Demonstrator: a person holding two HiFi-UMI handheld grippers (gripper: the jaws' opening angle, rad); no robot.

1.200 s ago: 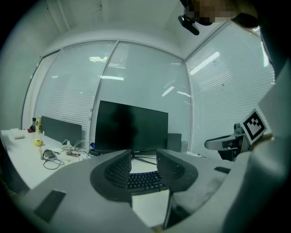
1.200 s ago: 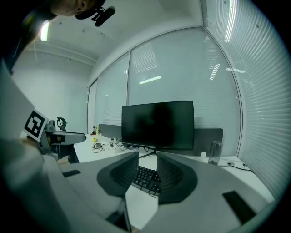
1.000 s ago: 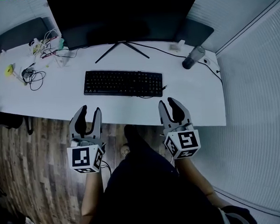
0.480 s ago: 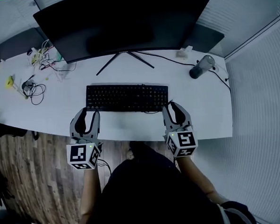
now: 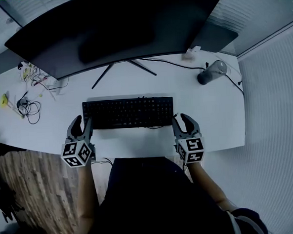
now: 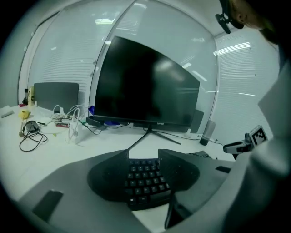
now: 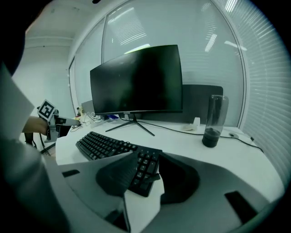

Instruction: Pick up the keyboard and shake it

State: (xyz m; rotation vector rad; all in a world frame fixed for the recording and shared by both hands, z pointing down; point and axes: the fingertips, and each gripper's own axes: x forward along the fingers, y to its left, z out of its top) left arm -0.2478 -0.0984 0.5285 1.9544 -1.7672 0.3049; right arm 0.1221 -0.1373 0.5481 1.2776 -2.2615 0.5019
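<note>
Black keyboard (image 5: 128,112), wooden floor (image 5: 37,185) in head view

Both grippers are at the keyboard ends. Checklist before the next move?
1. Left gripper at the keyboard's left end: ok. Its jaws have just been opening; keys show in the gap, no pad pressing.
2. Right gripper at the right end: ok. Its jaws have just been opening; the keyboard's corner shows in the gap, no pad pressing.
3. Firm grip on both ends: not ok.
4. Tumbler and monitor stand apart from the keyboard: ok.
5. Loose cables apart from the left gripper: ok.
</note>
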